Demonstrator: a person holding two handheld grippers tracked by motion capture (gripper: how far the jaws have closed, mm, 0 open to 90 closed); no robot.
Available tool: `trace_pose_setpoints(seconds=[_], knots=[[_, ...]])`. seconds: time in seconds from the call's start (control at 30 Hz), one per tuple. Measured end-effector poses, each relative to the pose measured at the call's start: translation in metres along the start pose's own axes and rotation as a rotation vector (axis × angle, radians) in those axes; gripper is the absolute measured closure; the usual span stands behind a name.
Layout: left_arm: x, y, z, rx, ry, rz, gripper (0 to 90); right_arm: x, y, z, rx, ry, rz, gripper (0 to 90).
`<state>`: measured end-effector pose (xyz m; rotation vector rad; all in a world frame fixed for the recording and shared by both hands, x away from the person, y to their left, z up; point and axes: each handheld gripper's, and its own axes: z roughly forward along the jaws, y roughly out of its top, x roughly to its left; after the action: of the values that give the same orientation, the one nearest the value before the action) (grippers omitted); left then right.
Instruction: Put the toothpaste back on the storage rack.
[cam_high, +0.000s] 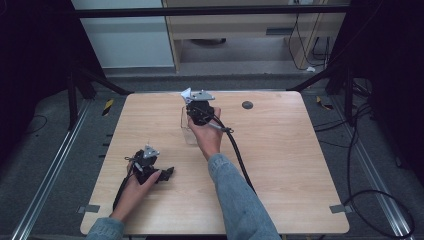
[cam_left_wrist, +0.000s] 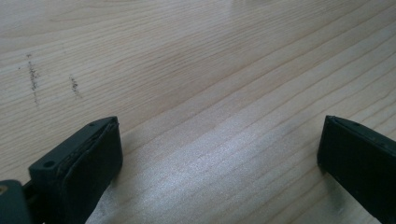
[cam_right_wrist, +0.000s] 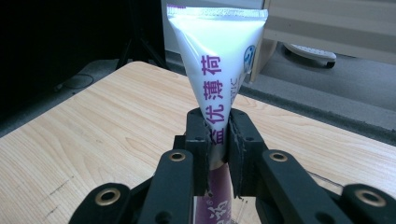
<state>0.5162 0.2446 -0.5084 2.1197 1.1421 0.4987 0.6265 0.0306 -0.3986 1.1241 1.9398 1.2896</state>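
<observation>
1. Starting at the left: the left gripper (cam_high: 167, 173) lies low on the tabletop (cam_high: 280, 165) near its front left corner, jaws spread wide apart with nothing but bare wood between them. It looks idle, and it should stay parked there, well clear of the action.

2. Moving toward the middle, by the far edge: a clear container (cam_high: 188, 131) stands on the wood, and it's hard to make out more than its faint outline from above.

3. Right over it, the right gripper (cam_high: 191, 99) is clamped on a white tube (cam_right_wrist: 215, 70) with purple lettering, crimped end up, pinched around the middle. The tube's lower part seems to sit at or inside the container's mouth; I can't tell how deep.

4. The step looks like seating the tube in the container. My call: keep the tube upright, lower straight down, and release only once it rests on the bottom.

5. Watch the squeeze: a soft tube may buckle, and a sideways nudge could tip that light container.
</observation>
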Motion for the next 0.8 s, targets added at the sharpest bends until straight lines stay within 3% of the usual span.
trace_pose_setpoints(seconds=[0.8], knots=[[0.0,0.0,0.0,0.0,0.0,0.0,0.0,0.0054,-0.003,0.0069,0.007,0.01,0.001,79.8]])
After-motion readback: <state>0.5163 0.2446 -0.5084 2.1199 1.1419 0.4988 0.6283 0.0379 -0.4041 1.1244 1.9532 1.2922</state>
